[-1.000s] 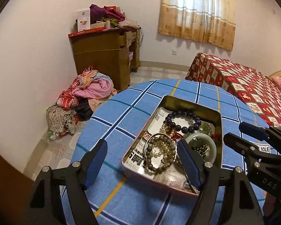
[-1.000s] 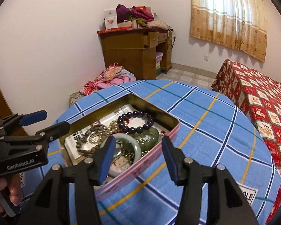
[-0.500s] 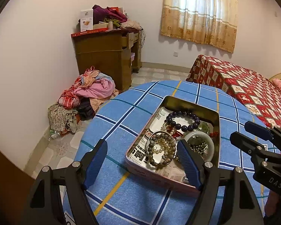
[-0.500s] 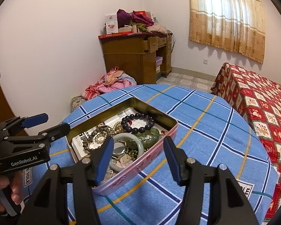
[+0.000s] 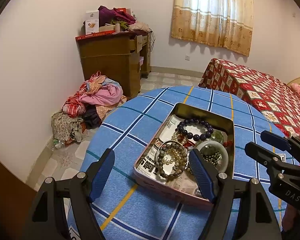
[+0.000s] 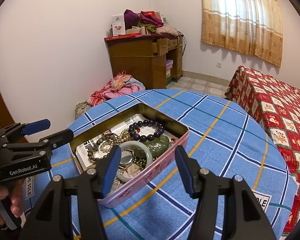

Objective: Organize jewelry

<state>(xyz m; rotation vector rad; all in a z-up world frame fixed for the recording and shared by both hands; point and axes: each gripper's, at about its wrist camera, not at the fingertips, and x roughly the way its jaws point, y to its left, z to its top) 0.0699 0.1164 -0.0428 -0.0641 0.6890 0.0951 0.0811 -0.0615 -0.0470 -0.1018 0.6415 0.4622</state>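
Both grippers, left gripper (image 5: 151, 171) and right gripper (image 6: 147, 168), hung spread apart and empty at the bottom of frame, just short of the tin (image 6: 168, 144) at center. Bracelets (image 5: 195, 129) sat piled inside, so sorted or not was anyone's guess.

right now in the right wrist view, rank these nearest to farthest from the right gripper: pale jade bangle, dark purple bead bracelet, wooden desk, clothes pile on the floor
From the right gripper:
1. Pale jade bangle, in the tin's near end, just ahead of the left finger.
2. Dark purple bead bracelet, deeper in the tin, toward its far end.
3. Clothes pile, on the floor beyond the table edge.
4. Wooden desk, against the back wall.
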